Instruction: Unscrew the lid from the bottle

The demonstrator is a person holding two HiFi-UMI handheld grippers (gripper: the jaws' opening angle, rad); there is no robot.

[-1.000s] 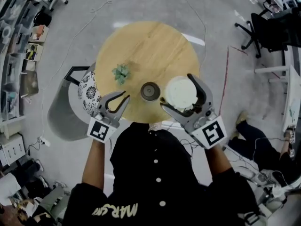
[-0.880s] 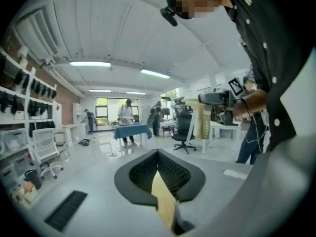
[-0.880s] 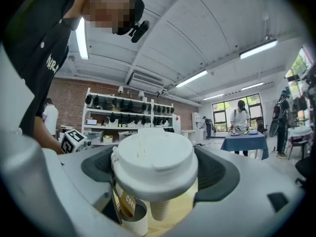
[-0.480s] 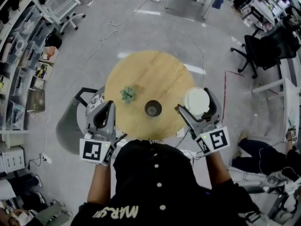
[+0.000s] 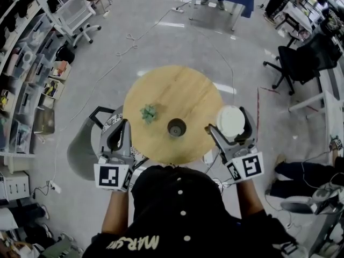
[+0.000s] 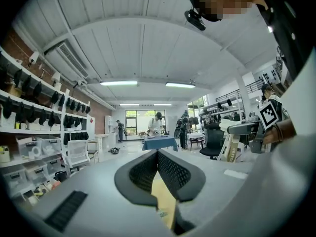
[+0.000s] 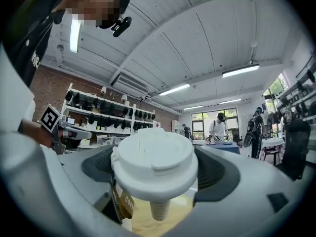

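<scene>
A dark open-topped bottle [image 5: 176, 127] stands near the middle of the round wooden table [image 5: 183, 90]. Its white lid [image 5: 232, 123] is off it, held past the table's right edge in my right gripper [image 5: 228, 119]. In the right gripper view the lid [image 7: 154, 157] fills the space between the dark pads [image 7: 219, 174], a ribbed tube hanging under it. My left gripper [image 5: 124, 124] hovers at the table's left edge; its jaws have just been closing. In the left gripper view its tips [image 6: 158, 155] meet with nothing between them.
A small green plant [image 5: 149, 113] sits on the table left of the bottle. A grey chair [image 5: 80, 149] with a patterned cushion stands at the table's left. Shelving [image 5: 32, 63] lines the left wall; black office chairs [image 5: 293, 63] stand right. Cables trail over the floor.
The left gripper's jaws have closed, and it has pulled back and risen at the table's left edge. The right gripper has carried the lid to the right, away from the bottle.
</scene>
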